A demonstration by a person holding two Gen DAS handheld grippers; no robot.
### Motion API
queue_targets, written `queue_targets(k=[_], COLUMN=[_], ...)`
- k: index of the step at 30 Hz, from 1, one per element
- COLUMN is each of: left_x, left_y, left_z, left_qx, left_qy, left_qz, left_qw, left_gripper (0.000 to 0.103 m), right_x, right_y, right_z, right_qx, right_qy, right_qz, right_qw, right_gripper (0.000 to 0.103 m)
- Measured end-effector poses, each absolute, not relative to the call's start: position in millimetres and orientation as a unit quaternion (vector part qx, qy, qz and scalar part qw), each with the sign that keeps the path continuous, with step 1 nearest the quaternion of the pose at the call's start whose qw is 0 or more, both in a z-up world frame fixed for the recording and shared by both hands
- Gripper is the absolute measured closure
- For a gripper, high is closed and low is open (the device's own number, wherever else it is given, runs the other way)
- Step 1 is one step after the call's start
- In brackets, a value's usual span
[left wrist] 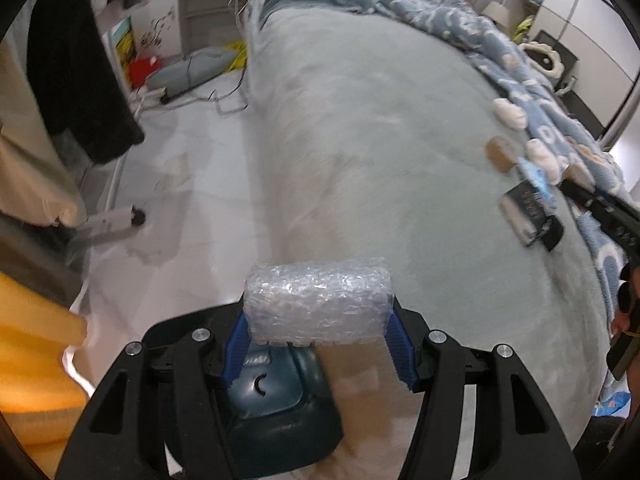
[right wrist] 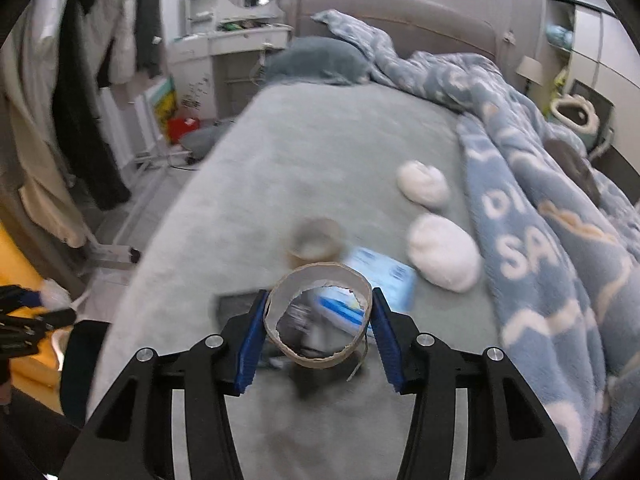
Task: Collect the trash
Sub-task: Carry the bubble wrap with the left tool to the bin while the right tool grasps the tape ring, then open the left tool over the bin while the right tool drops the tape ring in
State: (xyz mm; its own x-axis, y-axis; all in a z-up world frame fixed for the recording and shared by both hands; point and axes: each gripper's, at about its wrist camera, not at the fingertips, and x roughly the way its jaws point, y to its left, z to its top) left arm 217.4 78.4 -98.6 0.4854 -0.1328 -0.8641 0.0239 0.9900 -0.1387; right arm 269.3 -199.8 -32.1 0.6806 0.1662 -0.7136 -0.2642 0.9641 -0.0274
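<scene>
Both grippers carry trash lifted off the bed: the left gripper clamps 1 bubble-wrap wad above what may be a dark bin, the right gripper squeezes 1 cardboard ring.

Home bedroom: bed, blanket, hanging clothes.

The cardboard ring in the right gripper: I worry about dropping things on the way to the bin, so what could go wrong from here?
1. The cardboard ring is thin, torn at its rim and squeezed only at its sides by the right gripper; it may buckle and slip out.
2. The bubble wrap roll in the left gripper is soft, so it could squirm loose.
3. A loose strip hanging off the ring might snag.
</scene>
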Motion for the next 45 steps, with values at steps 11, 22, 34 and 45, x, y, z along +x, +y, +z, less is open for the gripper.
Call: queue_targets(k=[11,22,34,45], left_x=[211.7,194.8,175.8,168.4], left_y=[127.3,161.9,197.0,213.8], left_z=[-139.2,-177.7,-195.5,-167.9], left_qx=[-0.064,-0.062,-0.081,-0.089], left_qy=[0.58,0.64,0.671,0.633], left_qz=[-0.013,-0.003,-0.004,-0.004], left_qw=[0.812,0.766,0.737,0.769], left_gripper=[0.041,0.04,0.032,0.024], right_x=[264.9,249.8,234.1,225.1], right_y=[-112.6,-28.3,28.9,56.6], right_z=[-27.6,-36.3,-56.4,-86.9], right_qx=[-0.049,-0.069,-0.072,-0.087], right_qy=[0.369,0.376,0.409,0.46], right_qz=[0.222,0.311,0.379,0.391], right_qw=[0.901,0.87,0.827,0.793], right_gripper=[0.052,0.052,0.052,0.052])
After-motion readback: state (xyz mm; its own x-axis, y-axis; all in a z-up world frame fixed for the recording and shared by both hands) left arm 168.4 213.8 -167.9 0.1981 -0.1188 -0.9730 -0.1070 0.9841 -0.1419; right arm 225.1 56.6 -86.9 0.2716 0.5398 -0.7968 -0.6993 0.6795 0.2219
